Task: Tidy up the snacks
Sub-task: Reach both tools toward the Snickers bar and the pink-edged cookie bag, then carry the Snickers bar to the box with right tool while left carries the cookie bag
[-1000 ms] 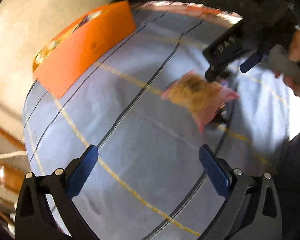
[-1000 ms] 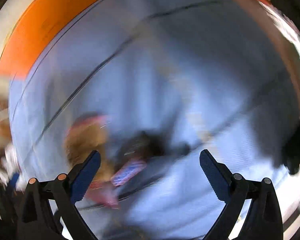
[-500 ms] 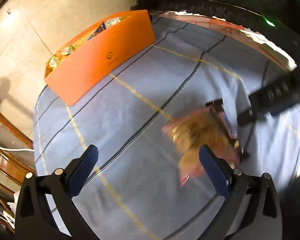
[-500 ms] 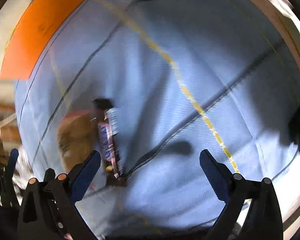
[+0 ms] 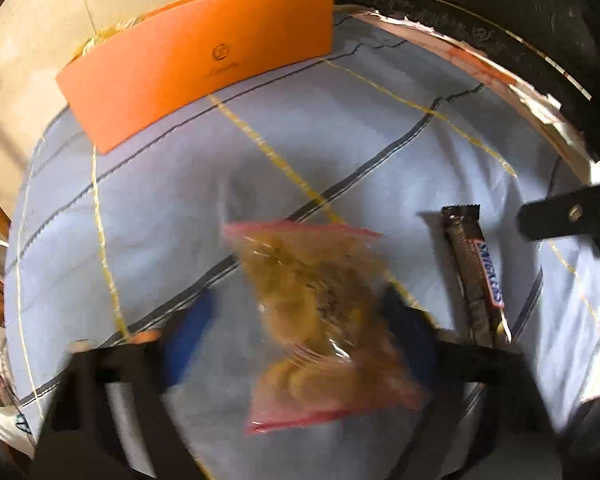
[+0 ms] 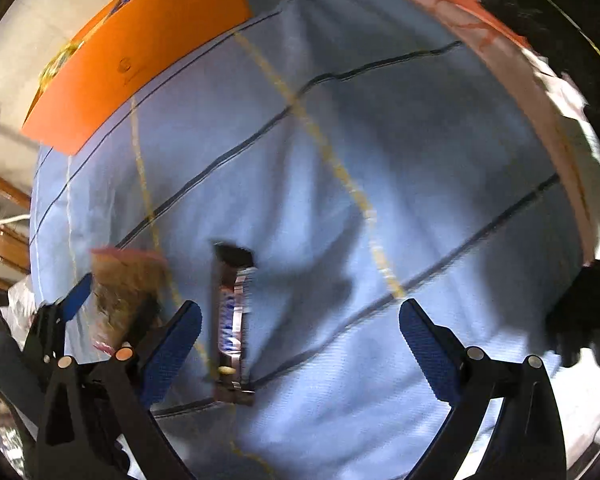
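A clear bag of golden snacks with pink edges [image 5: 316, 304] lies on the blue striped cloth [image 5: 180, 208]. My left gripper [image 5: 300, 328] straddles it, its jaws closing. The right pad is at the bag's edge and a gap shows at the left pad [image 5: 192, 332]. The right wrist view shows the same bag [image 6: 124, 288] between the left gripper's fingers [image 6: 78, 296]. A Snickers bar [image 5: 476, 276] lies flat to the bag's right. My right gripper [image 6: 298, 344] hangs open above the bar [image 6: 230, 320], which sits close to its left pad. An orange box [image 5: 196, 68] holding snacks stands at the far left.
The table's pale rim [image 5: 540, 112] curves along the right, with dark floor beyond. A black part of the right tool [image 5: 568, 220] hovers right of the bar. Wooden furniture [image 6: 4, 240] and a white plastic bag [image 6: 20, 304] sit off the table's left side.
My left gripper came down over the snack bag and its jaws narrowed around it. The right gripper lifted off; the Snickers bar now lies apart from the bag.
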The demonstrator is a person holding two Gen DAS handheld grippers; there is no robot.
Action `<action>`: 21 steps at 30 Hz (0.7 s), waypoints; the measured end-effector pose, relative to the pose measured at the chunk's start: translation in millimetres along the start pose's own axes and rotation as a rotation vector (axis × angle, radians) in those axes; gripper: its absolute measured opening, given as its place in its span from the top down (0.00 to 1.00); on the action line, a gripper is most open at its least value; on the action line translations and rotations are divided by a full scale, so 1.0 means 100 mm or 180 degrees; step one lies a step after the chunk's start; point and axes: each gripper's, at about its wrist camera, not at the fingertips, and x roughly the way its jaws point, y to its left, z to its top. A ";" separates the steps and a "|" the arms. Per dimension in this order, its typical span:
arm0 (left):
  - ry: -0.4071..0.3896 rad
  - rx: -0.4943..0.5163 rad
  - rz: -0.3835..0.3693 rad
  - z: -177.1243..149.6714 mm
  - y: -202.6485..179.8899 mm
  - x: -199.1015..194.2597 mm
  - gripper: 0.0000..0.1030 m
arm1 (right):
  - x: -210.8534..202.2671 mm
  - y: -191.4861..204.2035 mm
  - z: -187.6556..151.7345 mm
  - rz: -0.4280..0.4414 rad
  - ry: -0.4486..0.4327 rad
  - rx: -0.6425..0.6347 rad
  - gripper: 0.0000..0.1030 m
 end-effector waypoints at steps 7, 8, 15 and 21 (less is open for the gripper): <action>0.0020 -0.0353 0.0118 -0.05 0.26 -0.03 0.52 | 0.48 0.50 -0.06 -0.0006 0.0052 -0.0251 0.03; 0.0009 -0.0357 0.0127 -0.06 0.27 -0.02 0.52 | 0.48 0.54 -0.06 -0.0034 -0.0039 -0.0298 0.03; 0.0080 -0.0319 0.0173 -0.10 0.18 -0.06 0.62 | 0.47 0.73 -0.11 -0.0355 -0.0195 -0.0600 0.77; 0.0027 -0.0513 -0.0253 -0.08 0.08 -0.20 0.64 | 0.21 0.46 -0.08 -0.0124 -0.0464 -0.0515 0.84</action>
